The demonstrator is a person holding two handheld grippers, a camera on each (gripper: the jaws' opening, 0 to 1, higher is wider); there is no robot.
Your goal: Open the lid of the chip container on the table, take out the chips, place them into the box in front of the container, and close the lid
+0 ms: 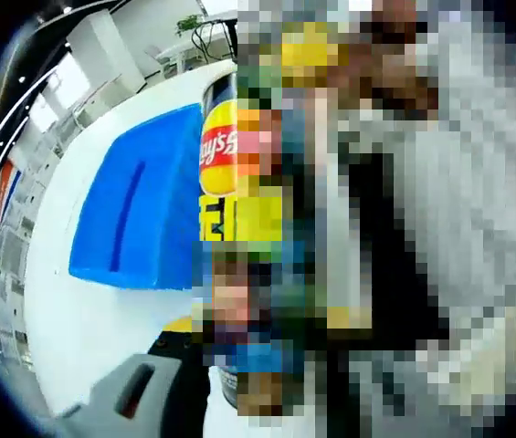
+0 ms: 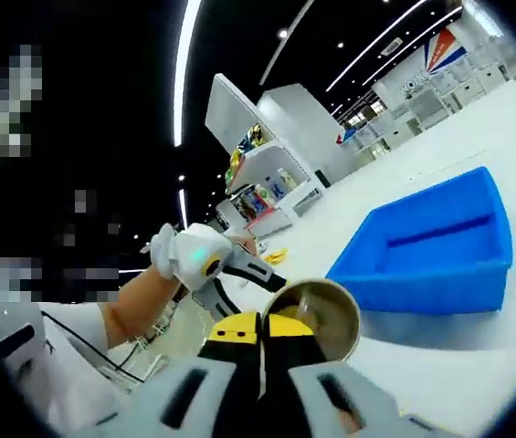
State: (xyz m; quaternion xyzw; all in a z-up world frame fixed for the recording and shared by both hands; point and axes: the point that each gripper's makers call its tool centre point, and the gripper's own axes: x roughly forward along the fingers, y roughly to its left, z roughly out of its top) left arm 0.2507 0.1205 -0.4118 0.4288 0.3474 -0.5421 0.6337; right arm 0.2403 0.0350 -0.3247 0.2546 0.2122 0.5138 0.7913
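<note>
- The chip can (image 1: pixel 221 151) stands upright on the white table (image 1: pixel 84 310), just beside the blue box (image 1: pixel 134 214), in the left gripper view; whether the left gripper (image 1: pixel 162 388) grips anything cannot be told.
- In the right gripper view, the right gripper (image 2: pixel 262 370) has its jaws pressed together at the can's open mouth (image 2: pixel 317 315).
- A gloved hand (image 2: pixel 189 255) holds the other tool beside the can.
</note>
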